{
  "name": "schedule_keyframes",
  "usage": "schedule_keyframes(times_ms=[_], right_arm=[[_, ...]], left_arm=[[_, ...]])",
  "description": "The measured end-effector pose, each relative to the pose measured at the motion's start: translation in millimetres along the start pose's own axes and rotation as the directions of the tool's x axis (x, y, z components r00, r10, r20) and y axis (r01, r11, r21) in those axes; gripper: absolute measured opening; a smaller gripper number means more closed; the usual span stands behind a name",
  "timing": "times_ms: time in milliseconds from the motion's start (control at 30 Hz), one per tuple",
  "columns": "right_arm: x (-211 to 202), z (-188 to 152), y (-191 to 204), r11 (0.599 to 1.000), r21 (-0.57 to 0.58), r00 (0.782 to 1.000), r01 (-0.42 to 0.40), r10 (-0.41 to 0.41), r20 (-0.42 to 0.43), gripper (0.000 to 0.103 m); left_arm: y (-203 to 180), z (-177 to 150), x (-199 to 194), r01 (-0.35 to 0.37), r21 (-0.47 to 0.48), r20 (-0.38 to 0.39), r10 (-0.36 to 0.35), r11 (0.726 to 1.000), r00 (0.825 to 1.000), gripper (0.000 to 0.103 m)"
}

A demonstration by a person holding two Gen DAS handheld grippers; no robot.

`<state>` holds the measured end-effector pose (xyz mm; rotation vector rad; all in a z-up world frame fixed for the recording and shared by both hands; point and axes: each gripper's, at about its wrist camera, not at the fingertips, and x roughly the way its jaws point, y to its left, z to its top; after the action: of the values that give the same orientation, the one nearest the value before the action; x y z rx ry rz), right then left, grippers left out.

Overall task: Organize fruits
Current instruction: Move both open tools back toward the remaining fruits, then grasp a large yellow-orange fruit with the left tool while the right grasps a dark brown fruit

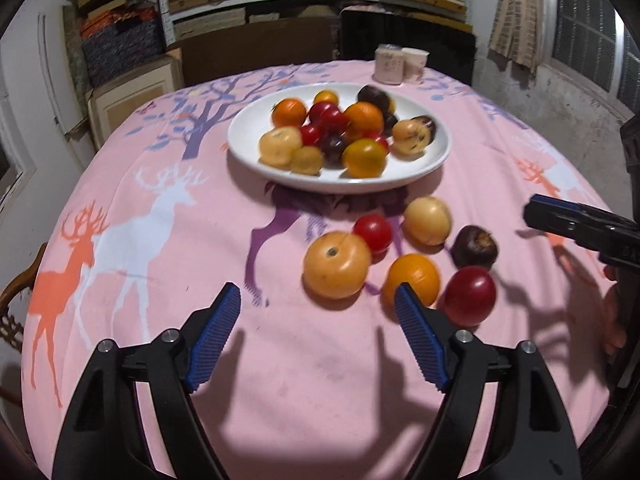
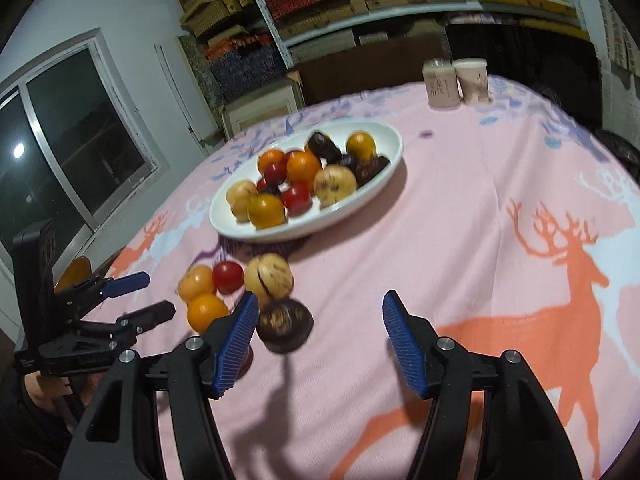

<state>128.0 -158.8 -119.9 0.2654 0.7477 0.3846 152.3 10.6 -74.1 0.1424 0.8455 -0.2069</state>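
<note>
Left wrist: white plate (image 1: pixel 248 148) holds mixed fruits (image 1: pixel 344 132).

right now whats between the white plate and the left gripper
In the left wrist view, loose fruits lie on the pink tablecloth between the white plate and the open left gripper, mostly toward its right finger.

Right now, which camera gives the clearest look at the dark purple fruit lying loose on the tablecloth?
The right wrist view: the dark purple fruit lies close to the lens, just beyond the left blue finger, unobstructed. The left wrist view shows it smaller, off to the right among the other loose fruit.
</note>
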Motion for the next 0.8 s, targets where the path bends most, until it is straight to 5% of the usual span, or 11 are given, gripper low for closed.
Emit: schedule_keyframes(times_ms=[167,433,533,800], right_arm=[[3.9,-2.4,-20.9,0.993,0.114,0.999,-0.027,0.029,-0.015,0.065],[3.3,-3.9,-16.9,0.995,0.094,0.999,-0.043,0.044,-0.007,0.065],[5.6,-4.1,-19.6,0.993,0.107,0.999,-0.041,0.043,-0.019,0.065],[12.0,-4.8,-2.6,0.999,0.022,0.998,-0.032,0.034,-0.057,0.065]], left_arm=[[3.9,5.1,3.9,0.017,-0.028,0.006,-0.017,0.999,1.000,0.074],[8.2,13.3,38.1,0.031,-0.073,-0.055,-0.036,0.997,0.998,0.071],[10.6,12.0,39.3,0.097,-0.090,-0.043,-0.101,0.991,0.994,0.041],[17.4,11.6,20.3,0.113,-0.130,0.069,-0.105,0.985,0.992,0.042]])
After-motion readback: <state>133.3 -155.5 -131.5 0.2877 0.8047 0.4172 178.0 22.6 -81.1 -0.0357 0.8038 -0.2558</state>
